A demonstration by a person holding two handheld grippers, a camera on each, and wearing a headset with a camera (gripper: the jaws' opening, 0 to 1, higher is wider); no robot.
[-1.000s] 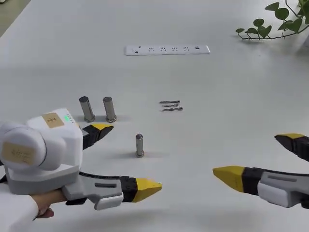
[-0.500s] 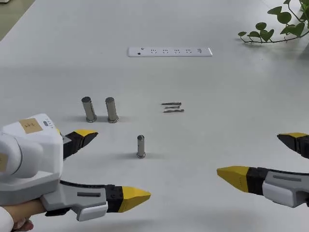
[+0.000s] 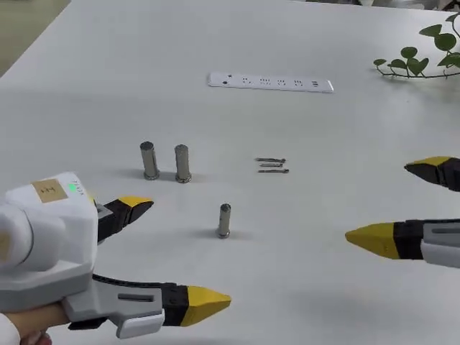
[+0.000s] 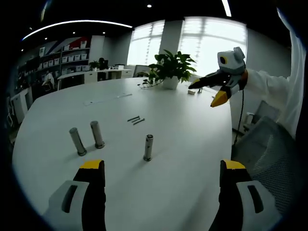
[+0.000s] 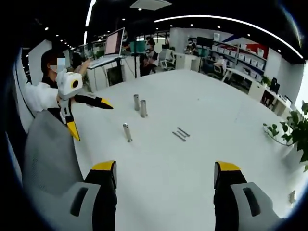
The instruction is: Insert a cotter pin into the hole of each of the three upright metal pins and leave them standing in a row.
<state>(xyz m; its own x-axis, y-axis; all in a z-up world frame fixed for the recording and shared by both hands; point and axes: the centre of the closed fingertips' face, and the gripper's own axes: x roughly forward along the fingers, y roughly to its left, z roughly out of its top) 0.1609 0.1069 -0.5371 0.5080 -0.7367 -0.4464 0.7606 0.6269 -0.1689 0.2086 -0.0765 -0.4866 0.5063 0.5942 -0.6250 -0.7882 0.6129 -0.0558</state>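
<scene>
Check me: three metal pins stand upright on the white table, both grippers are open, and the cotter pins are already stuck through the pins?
Not quite. The cotter pins lie loose on the table, apart from the metal pins; the head view shows it. The rest holds.

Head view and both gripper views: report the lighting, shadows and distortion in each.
Head view: soft, even light, straight lines, a faint shadow around the foot of the front metal pin on the table. Left gripper view: fisheye curves the table's edge; the windows behind the plant are blown out white. Right gripper view: the ceiling light strip bows into an arc.
</scene>
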